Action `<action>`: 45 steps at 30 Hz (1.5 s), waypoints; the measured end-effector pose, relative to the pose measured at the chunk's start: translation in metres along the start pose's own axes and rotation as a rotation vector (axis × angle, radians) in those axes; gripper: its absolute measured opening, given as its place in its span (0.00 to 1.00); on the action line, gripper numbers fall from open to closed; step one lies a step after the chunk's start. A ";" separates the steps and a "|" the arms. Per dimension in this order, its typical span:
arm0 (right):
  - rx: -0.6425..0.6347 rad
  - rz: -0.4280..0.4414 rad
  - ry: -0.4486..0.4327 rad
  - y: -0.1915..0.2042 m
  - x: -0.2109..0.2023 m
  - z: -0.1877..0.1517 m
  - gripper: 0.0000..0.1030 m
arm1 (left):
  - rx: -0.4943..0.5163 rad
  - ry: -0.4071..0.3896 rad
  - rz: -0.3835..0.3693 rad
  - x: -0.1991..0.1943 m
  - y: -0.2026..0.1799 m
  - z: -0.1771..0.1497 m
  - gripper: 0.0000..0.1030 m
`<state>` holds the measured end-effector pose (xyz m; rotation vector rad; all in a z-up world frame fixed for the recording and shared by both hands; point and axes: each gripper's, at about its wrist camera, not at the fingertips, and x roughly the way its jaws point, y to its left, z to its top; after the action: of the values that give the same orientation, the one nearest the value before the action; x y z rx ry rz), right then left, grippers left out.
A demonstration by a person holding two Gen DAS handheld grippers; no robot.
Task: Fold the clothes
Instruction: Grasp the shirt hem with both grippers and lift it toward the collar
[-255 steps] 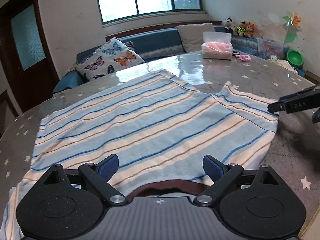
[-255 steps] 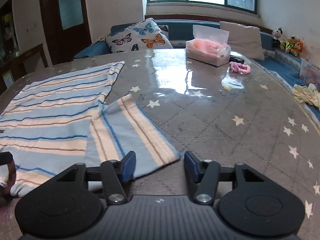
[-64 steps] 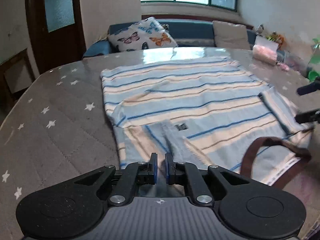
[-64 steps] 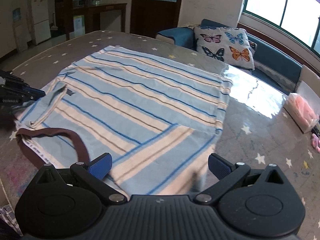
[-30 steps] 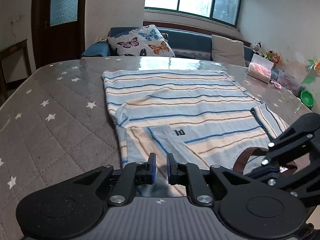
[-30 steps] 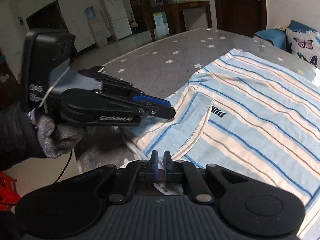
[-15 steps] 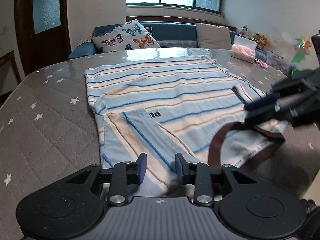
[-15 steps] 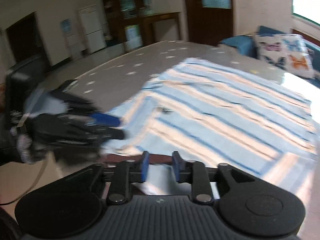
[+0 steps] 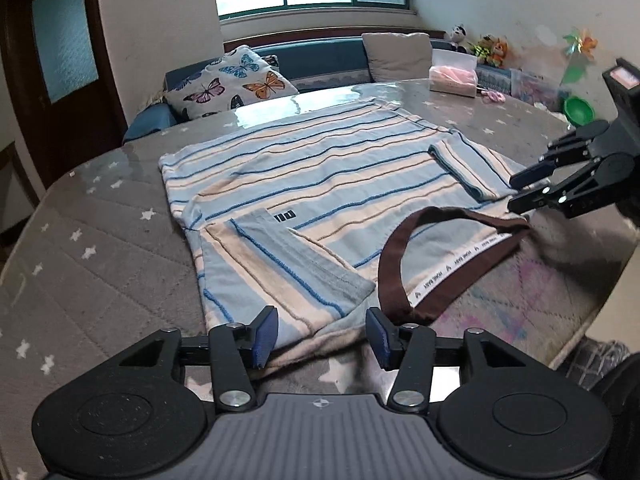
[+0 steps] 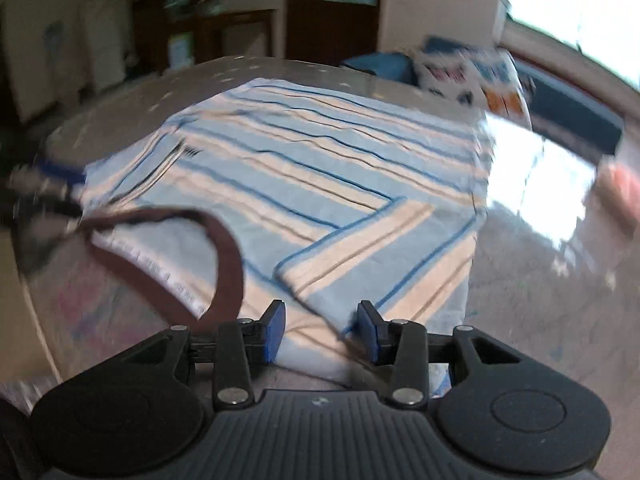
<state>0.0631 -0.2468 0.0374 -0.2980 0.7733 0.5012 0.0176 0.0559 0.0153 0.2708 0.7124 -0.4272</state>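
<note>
The light-blue, cream and dark-blue striped knit shirt with a brown ribbed collar (image 9: 320, 184) lies flat on the grey quilted, star-printed bench (image 9: 92, 248), collar toward the near edge and hem toward the far side. Both short sleeves are folded inward onto the body: one sleeve (image 9: 280, 268) lies diagonally near the left hand-held gripper, the other sleeve (image 10: 360, 240) lies across the opposite shoulder.

Surroundings on the far side of the bench: a clear box of pink tissue (image 9: 453, 77) and a small pink item (image 9: 493, 96) beside it, both well apart from the shirt. Beyond the bench stand a blue sofa (image 9: 320, 60) with a butterfly-print cushion (image 9: 230, 84) and a beige cushion (image 9: 396, 55), a green bowl (image 9: 579, 109), and a dark wooden door (image 9: 60, 76). Nothing lies on the shirt.

Left hand-held gripper (image 9: 322, 334) — jaws opening, part-way spread; the near edge of the shirt lies between the blue pads (image 9: 265, 334), but the pads do not press on it.

Right hand-held gripper (image 10: 320, 330) — jaws opening, part-way spread over the shirt's shoulder edge; the fabric lies loose between the pads, released. In the left wrist view, this gripper sits just beside the collar's right end. The right wrist view is motion-blurred.
</note>
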 end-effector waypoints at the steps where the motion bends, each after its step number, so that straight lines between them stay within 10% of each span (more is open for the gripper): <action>1: -0.007 0.007 -0.002 0.001 -0.003 0.000 0.38 | 0.018 -0.001 0.009 -0.003 -0.001 -0.001 0.50; 14: -0.147 0.027 0.053 -0.001 -0.010 -0.009 0.62 | 0.184 0.008 0.039 0.013 -0.009 -0.008 0.52; 23: -0.079 0.047 0.073 -0.027 0.001 -0.004 0.28 | 0.173 0.035 0.004 0.023 0.002 -0.003 0.35; 28: -0.098 0.040 0.062 -0.025 0.000 -0.006 0.28 | 0.193 0.035 -0.004 0.023 0.002 -0.004 0.34; 33: -0.066 0.021 0.045 -0.024 -0.001 -0.004 0.09 | 0.191 0.025 -0.003 0.025 -0.001 -0.002 0.11; 45: -0.052 -0.013 -0.101 0.000 -0.076 -0.011 0.04 | 0.098 -0.149 0.058 -0.054 -0.009 0.001 0.06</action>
<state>0.0107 -0.2755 0.0850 -0.3233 0.6606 0.5211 -0.0220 0.0631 0.0520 0.3469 0.5377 -0.4233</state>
